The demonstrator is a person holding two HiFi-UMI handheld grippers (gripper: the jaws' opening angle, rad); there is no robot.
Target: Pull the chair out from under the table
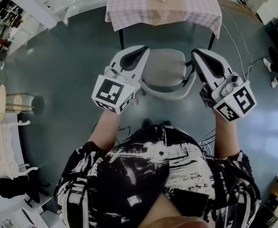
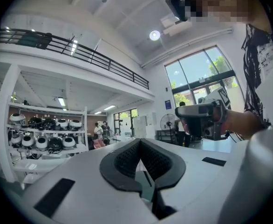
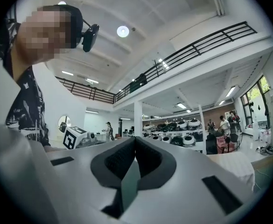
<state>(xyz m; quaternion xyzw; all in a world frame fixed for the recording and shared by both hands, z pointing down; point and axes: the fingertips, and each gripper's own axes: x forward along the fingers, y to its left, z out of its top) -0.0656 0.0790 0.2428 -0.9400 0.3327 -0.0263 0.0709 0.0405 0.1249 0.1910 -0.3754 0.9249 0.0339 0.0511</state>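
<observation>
My left fingers (image 2: 125,162) and right fingers (image 3: 148,158) hover shut and empty, since the grey chair (image 1: 165,69) looks clear of the surface (image 1: 129,8).

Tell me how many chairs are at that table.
1: the grey chair, on the near side of the checked-cloth table. Others may be hidden beyond the table.

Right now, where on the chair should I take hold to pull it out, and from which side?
Probably grip the chair by its curved backrest from the near side: it faces you, while the seat points toward the table.
</observation>
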